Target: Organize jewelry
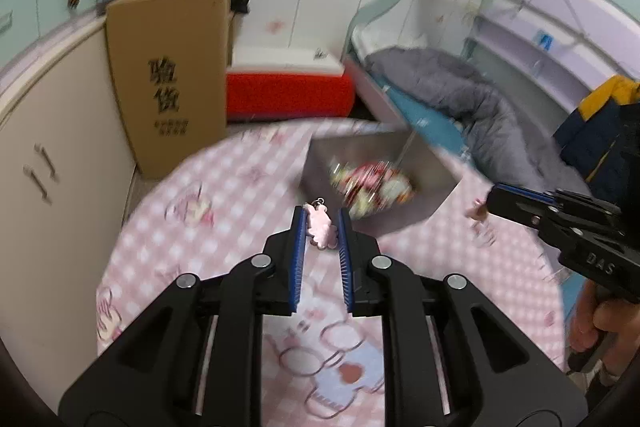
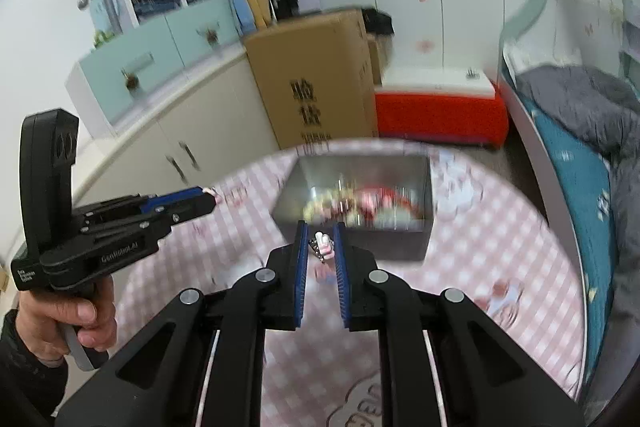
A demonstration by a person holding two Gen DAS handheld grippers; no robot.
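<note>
So the left claw (image 1: 320, 227) is pinching a pink bear-shaped charm (image 1: 320, 230) above the pink checked desk (image 1: 224, 195), the right claw (image 2: 320, 245) clamps a small white-pink trinket (image 2: 325, 245), both probably headed into the square metal tin (image 2: 320, 167) just ahead.

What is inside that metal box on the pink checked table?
The metal box holds a blurred heap of red, white and yellowish trinkets, apparently jewelry. Single pieces cannot be told apart, and whatever lies beneath the heap is covered.
</note>
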